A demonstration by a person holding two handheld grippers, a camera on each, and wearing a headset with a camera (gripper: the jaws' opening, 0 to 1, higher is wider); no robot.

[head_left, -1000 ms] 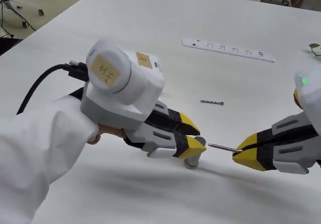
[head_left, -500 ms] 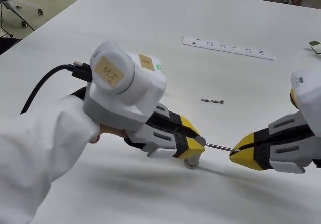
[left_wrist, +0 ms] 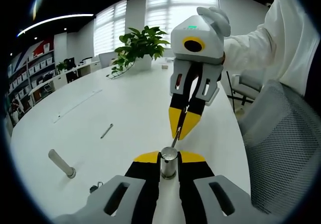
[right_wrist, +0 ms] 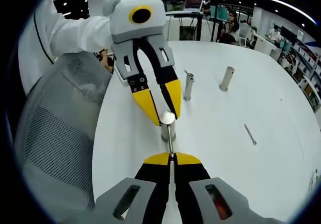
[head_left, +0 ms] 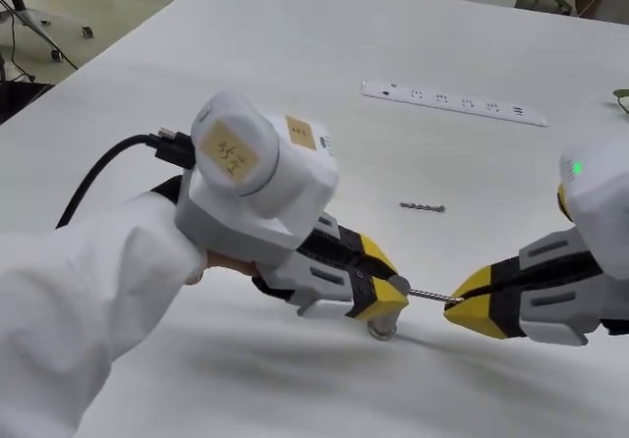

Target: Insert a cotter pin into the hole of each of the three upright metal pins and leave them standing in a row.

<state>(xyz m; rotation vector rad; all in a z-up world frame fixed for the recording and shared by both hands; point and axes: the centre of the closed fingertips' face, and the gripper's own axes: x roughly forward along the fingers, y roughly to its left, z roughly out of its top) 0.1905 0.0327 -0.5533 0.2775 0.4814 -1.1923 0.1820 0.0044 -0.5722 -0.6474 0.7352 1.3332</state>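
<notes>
An upright metal pin (left_wrist: 169,164) is held on the white table (head_left: 295,55), clamped between the yellow-tipped jaws of the left gripper (head_left: 385,288), with its base set on the table surface. A thin cotter pin (right_wrist: 170,136) is pinched in the closed jaws of the right gripper (head_left: 459,308) and is pointed sideways at the top of the held pin, where its tip meets the metal. Whether it sits in the hole cannot be told. In the right gripper view, a second metal pin (right_wrist: 188,86) and a third metal pin (right_wrist: 226,78) are seen standing near each other beyond the left gripper. A loose thin rod (head_left: 423,206) lies apart on the table, with a white power strip (head_left: 452,101) further off.
</notes>
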